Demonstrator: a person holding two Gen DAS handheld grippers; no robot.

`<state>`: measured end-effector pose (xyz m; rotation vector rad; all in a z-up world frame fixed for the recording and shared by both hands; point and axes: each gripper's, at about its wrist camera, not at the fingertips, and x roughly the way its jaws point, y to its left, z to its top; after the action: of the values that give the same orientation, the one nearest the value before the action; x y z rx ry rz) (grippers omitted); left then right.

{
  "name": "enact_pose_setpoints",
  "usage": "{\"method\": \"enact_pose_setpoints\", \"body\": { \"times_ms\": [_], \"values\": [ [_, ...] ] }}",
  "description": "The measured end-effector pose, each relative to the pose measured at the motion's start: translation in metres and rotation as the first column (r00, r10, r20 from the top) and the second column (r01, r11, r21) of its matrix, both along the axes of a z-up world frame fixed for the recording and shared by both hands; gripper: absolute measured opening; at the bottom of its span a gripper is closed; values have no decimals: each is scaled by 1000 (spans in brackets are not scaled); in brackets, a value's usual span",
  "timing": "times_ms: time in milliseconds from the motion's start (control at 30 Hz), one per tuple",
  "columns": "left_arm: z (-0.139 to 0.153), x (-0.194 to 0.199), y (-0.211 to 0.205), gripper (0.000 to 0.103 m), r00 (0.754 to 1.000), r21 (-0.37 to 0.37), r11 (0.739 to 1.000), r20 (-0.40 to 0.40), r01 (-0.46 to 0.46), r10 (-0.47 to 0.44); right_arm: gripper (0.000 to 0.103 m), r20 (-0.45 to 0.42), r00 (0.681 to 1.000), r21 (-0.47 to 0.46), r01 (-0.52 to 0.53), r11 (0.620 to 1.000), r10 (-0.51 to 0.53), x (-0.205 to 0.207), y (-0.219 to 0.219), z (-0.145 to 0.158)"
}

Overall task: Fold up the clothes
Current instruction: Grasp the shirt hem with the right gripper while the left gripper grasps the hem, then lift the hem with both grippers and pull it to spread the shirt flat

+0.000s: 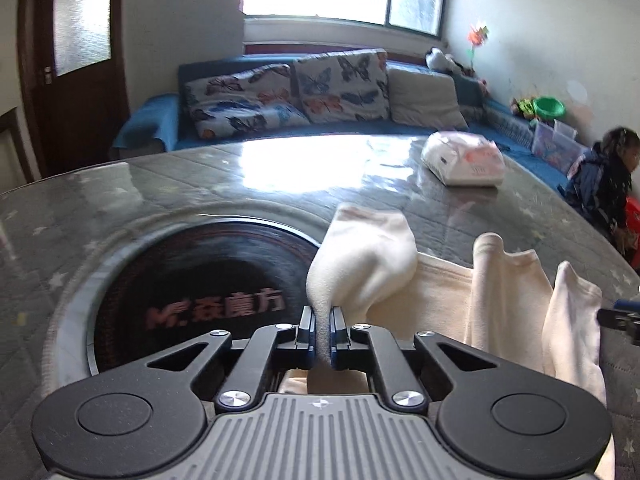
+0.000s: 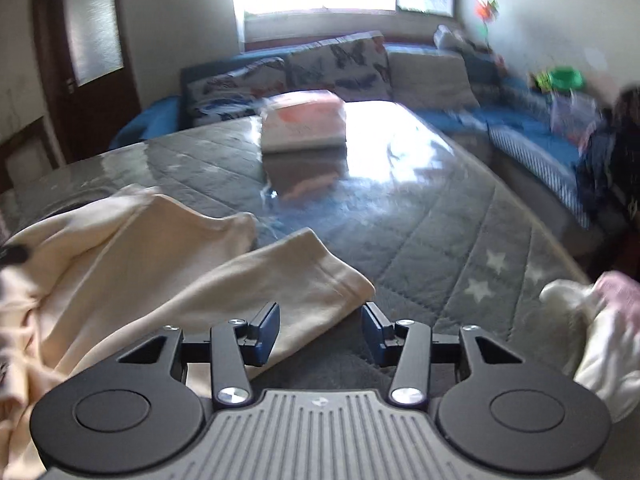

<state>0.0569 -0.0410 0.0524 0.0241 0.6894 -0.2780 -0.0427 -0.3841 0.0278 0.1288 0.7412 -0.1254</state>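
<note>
Progress early: cream garment (image 2: pixel 132 264) lies rumpled, 0 folds visible. Left gripper (image 1: pixel 322 322) pinches its cloth shut at 12 o'clock; right gripper (image 2: pixel 320 330) half-open, sleeve end unpinched between its fingers.

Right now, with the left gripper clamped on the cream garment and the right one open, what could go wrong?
1. The left gripper pinches only a narrow bunch of the cream fabric garment; a hard pull could slip it free.
2. The right gripper stands open over the cream sleeve end, not gripping; closing now might catch only its edge.
3. The white wrapped packet lies farther along the grey quilted table; a wide swing of cloth could brush it.
</note>
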Motion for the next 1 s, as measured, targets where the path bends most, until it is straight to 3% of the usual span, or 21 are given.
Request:
{"method": "enact_pose_setpoints", "body": {
  "times_ms": [133, 200, 267, 467, 667, 833, 1000],
  "values": [
    [5, -14, 20, 8, 999, -8, 999, 11, -38, 38, 47, 5, 1000, 4, 26, 1000, -26, 9, 0, -10],
    [5, -22, 29, 8, 998, -19, 998, 5, -62, 62, 37, 10, 1000, -9, 8, 1000, -8, 10, 6, -10],
    [5, -30, 39, 8, 996, -28, 996, 2, -86, 86, 10, 18, 1000, -17, -19, 1000, 19, 10, 11, -9],
    [7, -60, 69, 7, 988, -25, 988, -3, -154, 154, 6, 36, 998, -124, -40, 991, 44, -6, 23, -2],
    [5, -89, 102, 7, 976, -21, 976, -27, -217, 217, 6, 66, 998, -245, 6, 970, 10, -42, 16, 17],
    [0, -117, 121, 7, 971, 2, 972, -60, -233, 233, 6, 50, 998, -269, 57, 962, -45, -70, -2, 18],
    [-8, -140, 143, 12, 958, 2, 966, -128, -260, 258, 8, -14, 999, -246, 42, 968, -47, -73, -11, 7]
  ]
}}
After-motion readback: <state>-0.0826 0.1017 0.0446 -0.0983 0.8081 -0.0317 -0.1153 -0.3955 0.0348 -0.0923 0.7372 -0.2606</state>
